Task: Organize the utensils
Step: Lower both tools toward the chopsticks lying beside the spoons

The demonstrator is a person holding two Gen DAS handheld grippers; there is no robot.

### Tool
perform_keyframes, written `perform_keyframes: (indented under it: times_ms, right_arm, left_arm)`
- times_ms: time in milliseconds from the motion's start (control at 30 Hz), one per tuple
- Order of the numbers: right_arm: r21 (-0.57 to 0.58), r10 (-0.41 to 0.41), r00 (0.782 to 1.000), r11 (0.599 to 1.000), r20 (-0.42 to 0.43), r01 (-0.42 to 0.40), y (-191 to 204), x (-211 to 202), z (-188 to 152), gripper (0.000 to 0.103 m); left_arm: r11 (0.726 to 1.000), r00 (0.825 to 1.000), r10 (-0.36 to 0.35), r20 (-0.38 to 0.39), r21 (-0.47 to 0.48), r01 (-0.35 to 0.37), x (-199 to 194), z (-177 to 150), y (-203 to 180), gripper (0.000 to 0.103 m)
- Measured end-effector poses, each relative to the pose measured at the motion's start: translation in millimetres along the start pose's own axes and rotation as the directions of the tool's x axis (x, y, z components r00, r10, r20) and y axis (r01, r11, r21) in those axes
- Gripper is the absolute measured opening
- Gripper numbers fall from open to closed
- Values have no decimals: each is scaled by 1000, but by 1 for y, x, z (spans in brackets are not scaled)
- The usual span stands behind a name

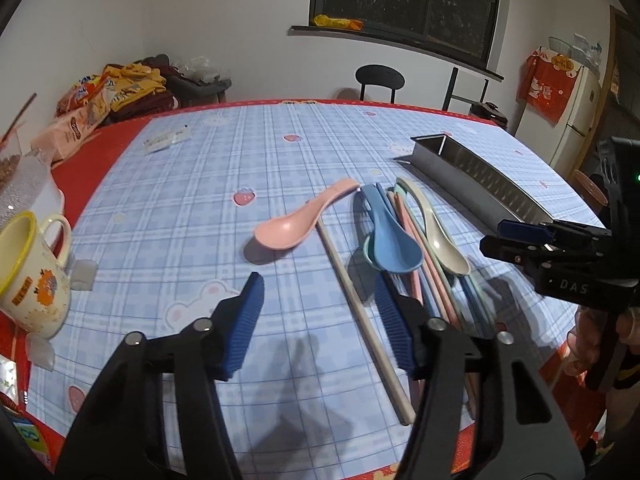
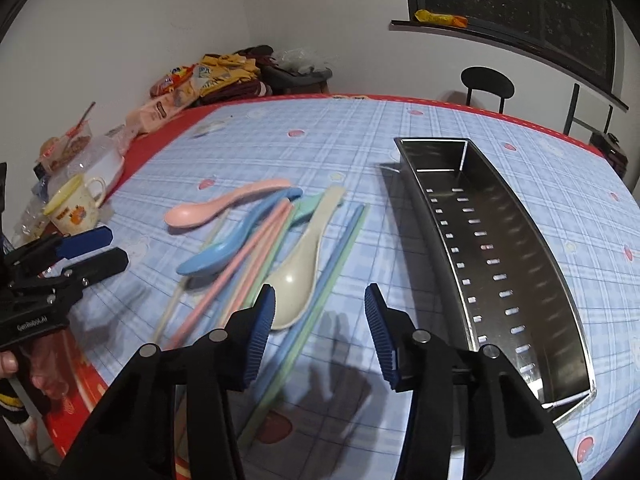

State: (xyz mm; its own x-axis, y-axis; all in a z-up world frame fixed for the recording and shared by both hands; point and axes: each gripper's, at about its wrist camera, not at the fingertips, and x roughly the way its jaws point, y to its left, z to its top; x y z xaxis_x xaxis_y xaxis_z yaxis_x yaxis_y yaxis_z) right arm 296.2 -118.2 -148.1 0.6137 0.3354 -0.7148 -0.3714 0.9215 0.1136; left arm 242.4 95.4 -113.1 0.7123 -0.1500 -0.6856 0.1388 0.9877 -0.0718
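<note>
Left wrist view: left gripper [image 1: 320, 320] jaws parted, gripping nothing, over the beige chopstick [image 1: 362, 312]; right gripper [image 2: 320, 334] likewise unclenched beside the perforated steel tray [image 2: 500, 248].

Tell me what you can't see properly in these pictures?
- Chopsticks, left wrist view: their near ends are hidden behind the left hand-held gripper.
- Metal tray, right wrist view: its near corner is covered by the right hand-held gripper.
- Packets, left wrist view: the print is too small to read.
</note>
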Motion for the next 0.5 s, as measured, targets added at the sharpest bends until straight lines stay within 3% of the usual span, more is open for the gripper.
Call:
perform_keyframes:
  times_ms: [233,500]
  right_arm:
    - [-72,-52,997,996,-65,47,9,6,-20,46]
    - [-126,-103,992,988,-77,93,16,13,-26,46]
  left_arm:
    - [1000,999,-8,-37,6,8,16,-8,-8,56]
    - [999,997,-35,-73,-35,33,35,-13,-4,56]
